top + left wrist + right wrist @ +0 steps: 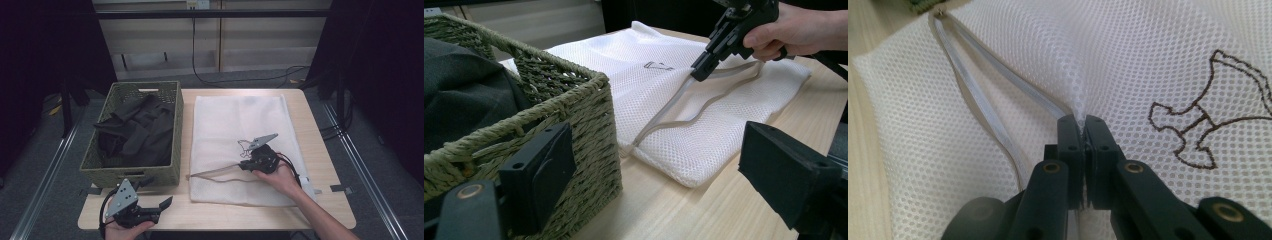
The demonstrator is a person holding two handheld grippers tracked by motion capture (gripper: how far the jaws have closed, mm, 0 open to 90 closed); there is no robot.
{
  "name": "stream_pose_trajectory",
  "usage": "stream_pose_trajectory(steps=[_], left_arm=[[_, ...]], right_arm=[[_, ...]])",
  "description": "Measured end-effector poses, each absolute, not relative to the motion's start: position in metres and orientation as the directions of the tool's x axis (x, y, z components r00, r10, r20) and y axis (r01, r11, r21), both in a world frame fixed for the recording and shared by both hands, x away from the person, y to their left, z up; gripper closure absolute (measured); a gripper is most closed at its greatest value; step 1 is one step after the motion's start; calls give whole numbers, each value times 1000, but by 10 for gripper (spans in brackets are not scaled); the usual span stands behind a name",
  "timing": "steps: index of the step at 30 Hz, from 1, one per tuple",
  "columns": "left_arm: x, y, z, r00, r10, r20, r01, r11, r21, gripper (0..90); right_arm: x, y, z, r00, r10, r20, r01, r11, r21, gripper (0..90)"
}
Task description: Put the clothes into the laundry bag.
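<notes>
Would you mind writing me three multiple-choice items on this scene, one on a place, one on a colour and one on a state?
1. Where does the woven basket stand on the table?
A. on its left side, beside the mesh bag
B. on its right side
C. on top of the mesh bag

2. What colour is the mesh bag?
A. black
B. white
C. green

3. How is the right hand-held gripper?
A. open, above the basket
B. shut on nothing
C. shut on a fold of the mesh bag

Answers:
1. A: the high view has the basket at the table's left, next to the bag.
2. B: the mesh is white in all three views.
3. C: the right gripper view shows its jaws pinching raised mesh beside the open zipper.
</notes>
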State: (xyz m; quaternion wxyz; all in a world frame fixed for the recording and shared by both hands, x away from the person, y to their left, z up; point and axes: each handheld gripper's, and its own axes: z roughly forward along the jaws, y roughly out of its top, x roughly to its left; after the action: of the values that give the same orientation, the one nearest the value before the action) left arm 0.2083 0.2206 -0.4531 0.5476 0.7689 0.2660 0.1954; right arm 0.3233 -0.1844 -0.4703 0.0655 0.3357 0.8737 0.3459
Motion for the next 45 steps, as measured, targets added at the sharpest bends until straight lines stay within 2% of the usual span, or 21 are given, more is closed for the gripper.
stream_pose_trajectory(steps=[5,16,21,39,42,45], left_arm=[[209,220,-454,781,625,3,200,-254,946,145],[206,221,-451,782,623,7,192,-251,949,150],[206,219,-450,788,616,5,196,-259,946,156],[206,229,-434,763,646,25,169,-237,957,169],[210,231,-426,764,645,17,181,-239,954,173],[217,234,-412,780,625,-35,224,-226,948,201]], right_arm=[[325,-186,-466,-765,624,159,546,497,675,876],[331,-191,-445,-749,642,166,522,417,744,879],[328,-193,-432,-738,661,137,482,373,793,879],[344,-199,-382,-719,676,161,397,209,894,882],[346,-202,-378,-717,675,171,382,176,907,882],[347,-205,-378,-718,670,186,383,159,910,882]])
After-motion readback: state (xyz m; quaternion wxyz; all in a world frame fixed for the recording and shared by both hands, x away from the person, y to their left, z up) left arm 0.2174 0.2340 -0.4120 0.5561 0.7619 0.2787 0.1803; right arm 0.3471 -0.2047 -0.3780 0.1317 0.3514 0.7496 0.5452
